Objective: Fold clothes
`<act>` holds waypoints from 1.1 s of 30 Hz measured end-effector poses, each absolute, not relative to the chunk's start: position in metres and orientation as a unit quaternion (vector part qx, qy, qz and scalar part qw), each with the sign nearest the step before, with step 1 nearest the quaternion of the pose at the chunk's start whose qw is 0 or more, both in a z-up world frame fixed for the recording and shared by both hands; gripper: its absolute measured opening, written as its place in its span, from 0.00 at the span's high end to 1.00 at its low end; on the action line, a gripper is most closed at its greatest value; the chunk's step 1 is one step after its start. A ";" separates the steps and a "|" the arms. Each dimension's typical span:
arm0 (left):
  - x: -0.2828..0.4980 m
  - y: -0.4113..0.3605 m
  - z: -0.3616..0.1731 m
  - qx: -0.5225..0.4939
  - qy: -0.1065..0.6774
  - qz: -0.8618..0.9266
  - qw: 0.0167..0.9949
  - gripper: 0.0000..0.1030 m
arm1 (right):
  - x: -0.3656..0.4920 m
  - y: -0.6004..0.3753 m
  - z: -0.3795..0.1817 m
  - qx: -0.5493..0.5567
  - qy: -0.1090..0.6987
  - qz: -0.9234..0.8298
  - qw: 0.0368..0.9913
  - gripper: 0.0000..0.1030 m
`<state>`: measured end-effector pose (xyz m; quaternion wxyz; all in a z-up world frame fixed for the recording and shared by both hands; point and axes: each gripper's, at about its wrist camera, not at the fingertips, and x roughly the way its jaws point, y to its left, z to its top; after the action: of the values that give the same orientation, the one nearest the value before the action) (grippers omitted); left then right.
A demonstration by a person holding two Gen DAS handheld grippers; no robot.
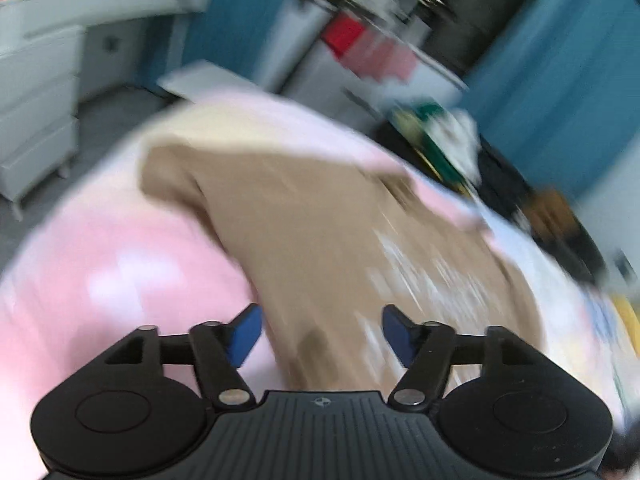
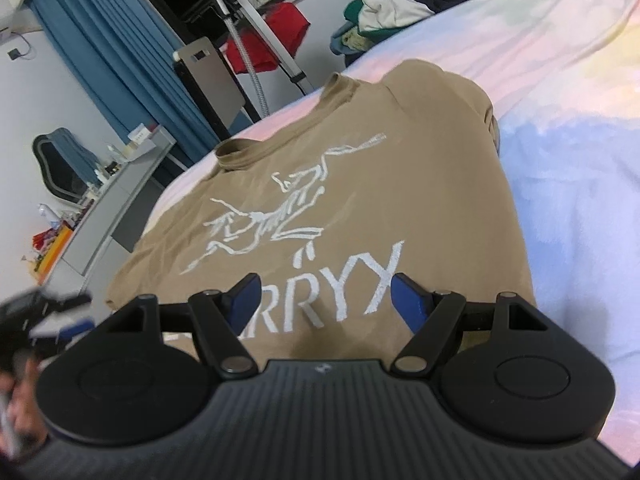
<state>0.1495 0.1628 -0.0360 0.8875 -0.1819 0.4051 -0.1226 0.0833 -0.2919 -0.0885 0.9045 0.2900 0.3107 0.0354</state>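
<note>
Tan T-shirt [image 2: 320, 184] flat on pastel bedsheet [image 2: 560, 160]; left gripper [image 1: 322, 334], right gripper [image 2: 324, 300] both agape, empty

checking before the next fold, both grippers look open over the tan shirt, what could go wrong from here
1. The left gripper view is badly blurred, so a grab at the tan shirt may miss the edge.
2. Closing the fingers low could also pinch the pink sheet.

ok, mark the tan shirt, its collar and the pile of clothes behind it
tan shirt [image 2: 360, 184]: right wrist view, plain fabric right of the print
collar [image 2: 340, 87]: right wrist view, ribbed neck band
pile of clothes [image 2: 384, 4]: right wrist view, white garment on top
</note>
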 end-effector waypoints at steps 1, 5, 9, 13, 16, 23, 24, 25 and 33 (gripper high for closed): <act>0.131 0.154 -0.037 -0.175 0.425 -0.154 0.875 0.26 | 0.080 -0.293 -0.085 0.291 0.306 0.038 0.906 0.28; 0.078 0.116 -0.047 -0.137 0.496 -0.210 0.832 0.23 | 0.065 -0.300 -0.071 0.300 0.278 0.046 0.912 0.27; 0.040 0.091 -0.056 -0.023 0.512 -0.166 0.842 0.22 | 0.049 -0.310 -0.058 0.302 0.253 0.040 0.918 0.27; 0.019 0.090 -0.061 0.041 0.499 -0.107 0.859 0.22 | 0.042 -0.323 -0.052 0.316 0.235 0.031 0.918 0.27; 0.032 0.088 -0.074 0.011 0.555 -0.143 0.820 0.23 | 0.042 -0.331 -0.053 0.330 0.232 0.030 0.914 0.27; 0.035 0.083 -0.073 0.025 0.602 -0.184 0.777 0.81 | 0.046 -0.339 -0.065 0.342 0.247 0.008 0.907 0.27; 0.036 0.085 -0.071 0.027 0.610 -0.196 0.767 0.86 | 0.046 -0.340 -0.065 0.347 0.246 0.008 0.905 0.27; 0.037 0.085 -0.063 0.029 0.616 -0.197 0.762 0.88 | 0.045 -0.340 -0.065 0.349 0.243 0.007 0.905 0.27; 0.058 0.126 -0.016 -0.076 0.679 -0.141 0.716 0.88 | 0.046 -0.342 -0.064 0.351 0.236 -0.003 0.906 0.27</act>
<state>0.0576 0.1257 -0.0157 0.7160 -0.0765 0.6795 -0.1408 0.0456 -0.3424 -0.0645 0.9061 0.3509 0.2362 -0.0027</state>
